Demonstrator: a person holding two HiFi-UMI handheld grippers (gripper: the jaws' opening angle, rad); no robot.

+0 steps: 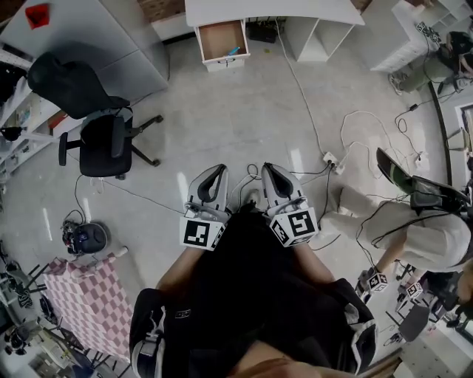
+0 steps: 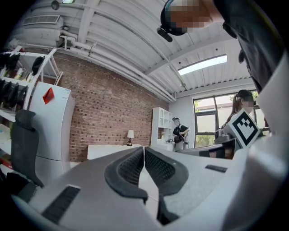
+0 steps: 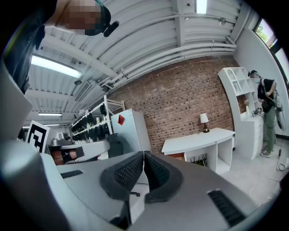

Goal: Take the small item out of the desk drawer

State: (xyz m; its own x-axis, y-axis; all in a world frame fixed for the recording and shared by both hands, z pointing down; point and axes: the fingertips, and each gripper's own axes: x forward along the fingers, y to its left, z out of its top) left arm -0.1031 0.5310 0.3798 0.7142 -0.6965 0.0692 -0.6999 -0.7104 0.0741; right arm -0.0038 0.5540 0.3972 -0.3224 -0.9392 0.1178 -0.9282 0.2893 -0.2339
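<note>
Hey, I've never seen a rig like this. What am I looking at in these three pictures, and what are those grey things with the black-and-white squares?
A person holds two grey hand-held tools, each with two jaws; the marker cubes are part of them. The top-down picture comes from a camera on the person's head and shows the left gripper and right gripper. The other two pictures come from cameras riding on each gripper. Both pairs of jaws are shut and empty. Further off stands a white desk with an open wooden drawer holding a small blue item.
</note>
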